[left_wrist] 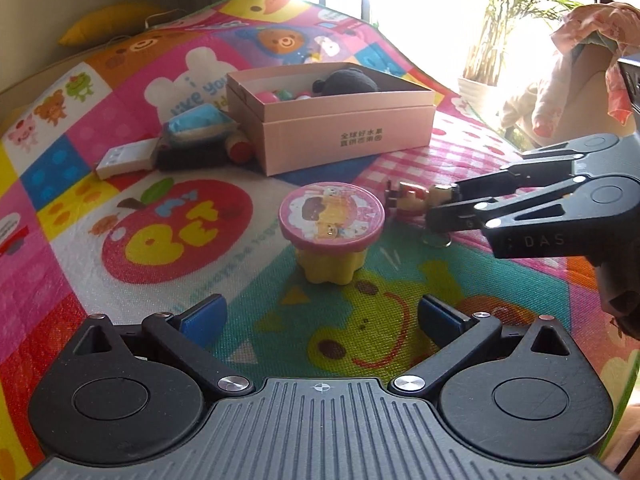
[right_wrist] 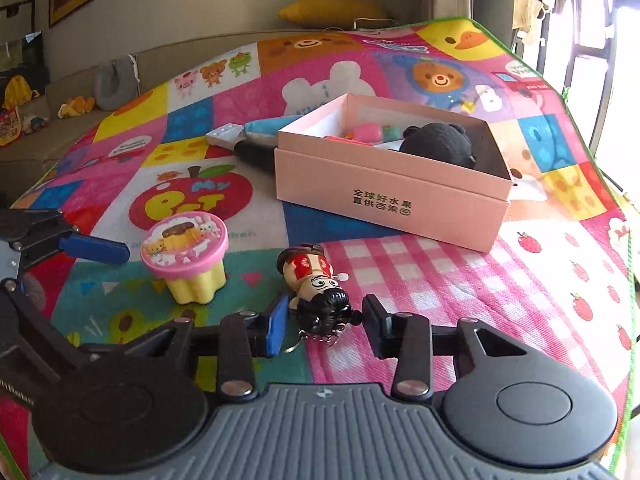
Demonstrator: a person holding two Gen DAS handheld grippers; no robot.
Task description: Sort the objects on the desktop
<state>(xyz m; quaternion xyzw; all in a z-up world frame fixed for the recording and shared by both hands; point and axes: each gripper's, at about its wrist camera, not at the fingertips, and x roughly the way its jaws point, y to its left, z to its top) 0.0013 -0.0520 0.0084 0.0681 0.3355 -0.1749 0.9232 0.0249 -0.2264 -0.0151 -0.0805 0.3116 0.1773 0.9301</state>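
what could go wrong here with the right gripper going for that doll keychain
The right gripper is open around the doll keychain's round head, so the fingers may slip off it as they close. Its key ring lies loose by the left finger and might snag. The pudding toy stands close beside the doll and could be knocked over.

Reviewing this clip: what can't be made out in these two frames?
- Right gripper: whether its jaws touch the doll keychain; in the left wrist view, the gripper covers the doll's head.
- Pink box contents: walls and black plush hide most.
- Items behind the box: stacked, partly hidden.
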